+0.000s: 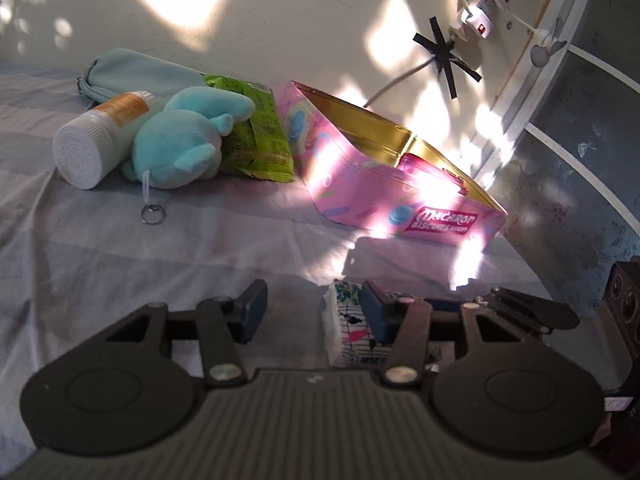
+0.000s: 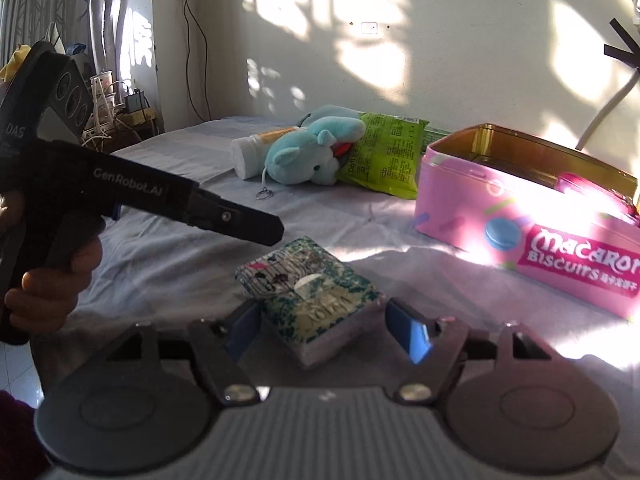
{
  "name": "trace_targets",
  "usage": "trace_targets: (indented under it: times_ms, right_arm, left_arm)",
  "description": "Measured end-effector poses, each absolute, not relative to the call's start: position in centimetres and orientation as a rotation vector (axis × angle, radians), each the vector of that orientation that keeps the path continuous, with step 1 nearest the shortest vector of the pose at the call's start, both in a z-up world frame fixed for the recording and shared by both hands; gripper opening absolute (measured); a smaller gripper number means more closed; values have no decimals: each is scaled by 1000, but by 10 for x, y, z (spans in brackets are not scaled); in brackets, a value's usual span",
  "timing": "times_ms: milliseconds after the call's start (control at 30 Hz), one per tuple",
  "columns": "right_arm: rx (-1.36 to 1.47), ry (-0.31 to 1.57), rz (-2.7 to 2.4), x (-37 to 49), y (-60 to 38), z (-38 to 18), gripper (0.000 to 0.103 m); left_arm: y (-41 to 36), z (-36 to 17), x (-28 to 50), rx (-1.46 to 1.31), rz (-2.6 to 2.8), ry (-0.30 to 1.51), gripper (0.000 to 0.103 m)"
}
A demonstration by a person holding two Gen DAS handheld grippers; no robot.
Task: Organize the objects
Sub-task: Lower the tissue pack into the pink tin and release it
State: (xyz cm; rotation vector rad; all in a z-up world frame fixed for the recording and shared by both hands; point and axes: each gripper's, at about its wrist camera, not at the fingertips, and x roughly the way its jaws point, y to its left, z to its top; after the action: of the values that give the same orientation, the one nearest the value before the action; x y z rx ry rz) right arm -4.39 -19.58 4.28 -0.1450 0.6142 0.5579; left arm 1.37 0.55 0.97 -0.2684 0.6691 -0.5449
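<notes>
My right tool (image 2: 320,330) stands released, the tissue pack (image 2: 310,300) lying on the bed between its jaws; light, soft, slippery wrap, so I'd pinch its long sides.

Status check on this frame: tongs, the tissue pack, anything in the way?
Right tongs open, straddling tissue pack, pads not pressing. Left tongs open, empty, beside pack. Pink tin open. Path clear.

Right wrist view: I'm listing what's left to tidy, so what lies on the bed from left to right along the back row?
White bottle → blue plush → green snack bag → pink biscuit tin.
</notes>
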Motion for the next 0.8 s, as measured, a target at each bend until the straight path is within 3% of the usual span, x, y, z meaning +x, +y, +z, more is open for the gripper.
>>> trace_targets:
  times_ms: [133, 233, 267, 300, 533, 800]
  right_arm:
    - [-58, 639, 534, -56, -216, 42, 78]
    - [-59, 650, 518, -52, -214, 38, 67]
    - [-62, 634, 515, -52, -213, 37, 56]
    - [-58, 632, 530, -50, -211, 37, 46]
    - [-24, 454, 440, -45, -232, 65, 46]
    - [21, 324, 228, 2, -311, 97, 46]
  left_arm:
    - [-14, 8, 16, -231, -581, 713, 53]
    - [-22, 1, 18, -240, -590, 756, 51]
    - [-25, 0, 18, -237, -599, 761, 42]
    - [-28, 1, 19, -236, -598, 768, 42]
    - [-65, 61, 40, -173, -655, 619, 41]
    - [-169, 101, 105, -92, -743, 496, 41]
